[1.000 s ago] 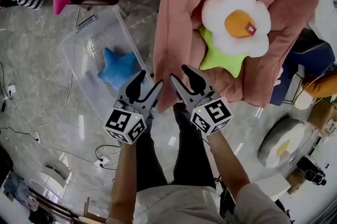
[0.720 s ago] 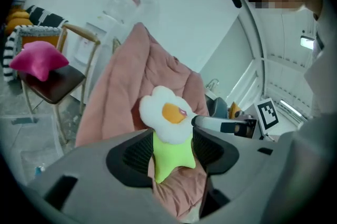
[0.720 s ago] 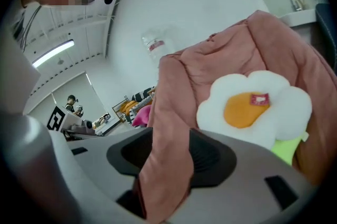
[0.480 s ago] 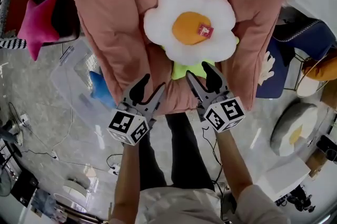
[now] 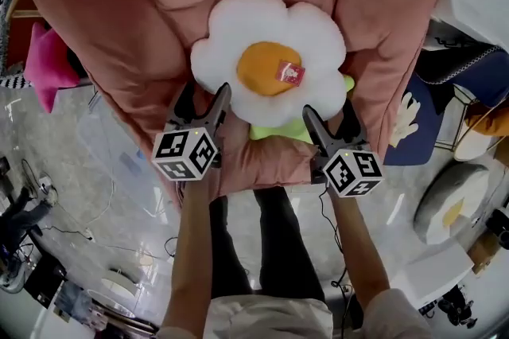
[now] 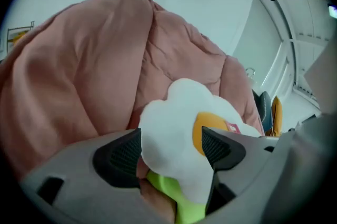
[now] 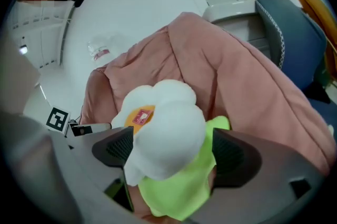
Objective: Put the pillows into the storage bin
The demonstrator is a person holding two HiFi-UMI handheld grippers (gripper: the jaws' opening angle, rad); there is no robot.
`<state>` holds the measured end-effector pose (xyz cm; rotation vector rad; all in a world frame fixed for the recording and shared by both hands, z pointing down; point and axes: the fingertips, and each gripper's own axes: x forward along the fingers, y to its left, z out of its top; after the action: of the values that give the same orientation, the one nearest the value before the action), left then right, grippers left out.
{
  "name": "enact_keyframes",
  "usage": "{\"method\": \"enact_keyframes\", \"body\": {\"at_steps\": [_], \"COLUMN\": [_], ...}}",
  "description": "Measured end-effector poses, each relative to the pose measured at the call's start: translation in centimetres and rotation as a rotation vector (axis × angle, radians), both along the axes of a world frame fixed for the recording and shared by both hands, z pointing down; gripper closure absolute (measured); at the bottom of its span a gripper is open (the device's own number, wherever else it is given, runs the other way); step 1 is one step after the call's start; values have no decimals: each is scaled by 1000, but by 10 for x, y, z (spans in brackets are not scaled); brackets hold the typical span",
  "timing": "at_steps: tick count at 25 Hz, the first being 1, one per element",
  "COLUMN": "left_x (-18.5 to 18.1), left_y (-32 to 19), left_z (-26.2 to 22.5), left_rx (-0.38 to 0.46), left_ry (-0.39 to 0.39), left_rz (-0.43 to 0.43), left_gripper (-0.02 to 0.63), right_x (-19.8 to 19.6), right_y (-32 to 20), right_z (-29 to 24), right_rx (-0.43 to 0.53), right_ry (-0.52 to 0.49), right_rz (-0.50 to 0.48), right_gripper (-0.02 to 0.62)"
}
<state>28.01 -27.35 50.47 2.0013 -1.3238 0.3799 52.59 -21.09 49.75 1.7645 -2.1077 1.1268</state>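
facing the pink chair (image 5: pixel 143 27), the left gripper (image 5: pixel 204 95) and the right gripper (image 5: pixel 328 116) each have one side of the white flower pillow (image 5: pixel 270 67) between the jaws. both pairs of jaws have just been opening and stand apart, so nothing is clamped yet. this pillow lies near the front edge of the seat, on top of a green pillow (image 5: pixel 278 130). both are left to move, and also a pink star pillow (image 5: pixel 46 67). the clear bin (image 5: pixel 107 162) stands on the floor beside the chair; what it holds i cannot tell.
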Motion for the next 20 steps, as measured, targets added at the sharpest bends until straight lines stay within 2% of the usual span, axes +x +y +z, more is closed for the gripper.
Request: {"method": "enact_keyframes", "body": {"at_steps": [4,8,14,17,20], "left_x": [3,6,2,2,-1], "left_y": [-28,-35,-27,-22,-16], "left_z": [14,22,15,3,-15], "left_rx": [-24,-44,-17,16,51], "left_ry": [31,74,44,23,30], "left_rz": [10,15,32,33,20], "left_gripper": [262,261,357,392,417], "right_x": [-6,-11,-16,-20,-24], "right_y": [-4,-9,-8,-5,-2], "right_z": [18,22,8,-8,-24], "right_rx": [-46,-58,0,47,113], "right_ry": [-113,-143,-135,-109,-15], "right_rz": [55,57,34,23,4], "right_gripper": [147,158,359,397,408]}}
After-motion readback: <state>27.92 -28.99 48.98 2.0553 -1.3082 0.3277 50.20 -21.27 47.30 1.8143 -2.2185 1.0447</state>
